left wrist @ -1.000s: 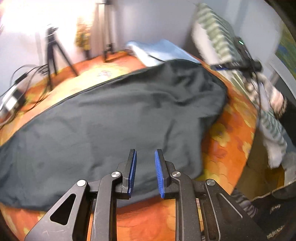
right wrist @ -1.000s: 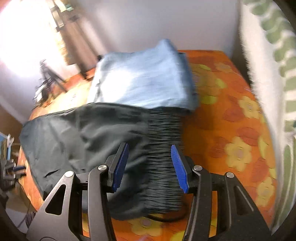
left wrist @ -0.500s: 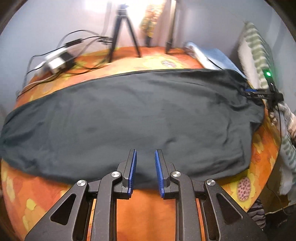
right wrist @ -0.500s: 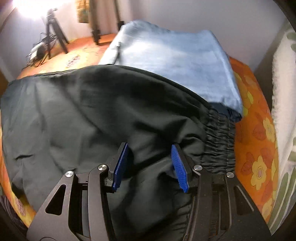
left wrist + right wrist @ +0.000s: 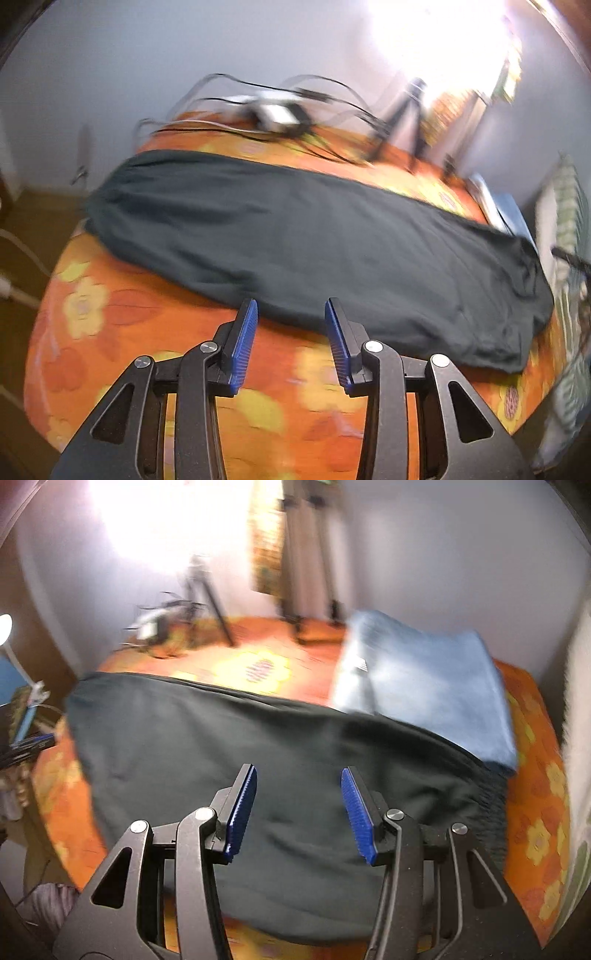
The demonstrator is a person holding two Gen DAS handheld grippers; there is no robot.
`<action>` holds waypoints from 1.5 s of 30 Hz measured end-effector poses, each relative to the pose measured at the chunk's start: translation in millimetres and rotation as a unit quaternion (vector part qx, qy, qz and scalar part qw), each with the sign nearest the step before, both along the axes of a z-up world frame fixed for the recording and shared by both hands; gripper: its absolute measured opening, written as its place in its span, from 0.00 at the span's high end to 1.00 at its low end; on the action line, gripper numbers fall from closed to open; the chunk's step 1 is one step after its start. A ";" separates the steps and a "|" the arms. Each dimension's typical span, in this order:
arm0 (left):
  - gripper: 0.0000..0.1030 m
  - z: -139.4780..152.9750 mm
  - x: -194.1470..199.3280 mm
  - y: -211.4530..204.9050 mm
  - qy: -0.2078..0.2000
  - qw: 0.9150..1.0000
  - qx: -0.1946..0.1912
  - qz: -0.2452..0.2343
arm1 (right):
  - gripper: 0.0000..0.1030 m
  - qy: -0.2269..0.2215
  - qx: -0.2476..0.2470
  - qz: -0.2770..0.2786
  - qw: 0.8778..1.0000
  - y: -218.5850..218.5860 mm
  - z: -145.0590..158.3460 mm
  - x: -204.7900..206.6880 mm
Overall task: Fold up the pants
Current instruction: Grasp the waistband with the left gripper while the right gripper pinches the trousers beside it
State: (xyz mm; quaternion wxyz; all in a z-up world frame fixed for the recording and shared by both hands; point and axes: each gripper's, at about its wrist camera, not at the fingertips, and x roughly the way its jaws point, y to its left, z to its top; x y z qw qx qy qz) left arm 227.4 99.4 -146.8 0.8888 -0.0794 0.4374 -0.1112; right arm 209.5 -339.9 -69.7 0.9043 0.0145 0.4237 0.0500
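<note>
Lying beneath both gaping grippers (apparently untouched, views blurred), dark pants (image 5: 314,243).

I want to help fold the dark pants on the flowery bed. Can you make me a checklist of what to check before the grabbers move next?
1. Pants laid out long and flat on the bedspread: ok, only small wrinkles.
2. Left gripper jaws open and empty: ok.
3. Right gripper jaws open and empty: ok.
4. Waistband free to lift: cannot tell; it lies right against the folded blue cloth.
5. Left gripper lined up with the pants' near edge: ok, the edge sits just ahead of the jaws.
6. Pictures sharp enough to aim: not ok, both views are blurry.
</note>
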 end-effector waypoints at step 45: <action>0.88 -63.8 101.2 170.8 -0.024 0.969 -0.063 0.237 | 0.46 0.132 0.125 0.258 0.949 524.5 -61.0 258.4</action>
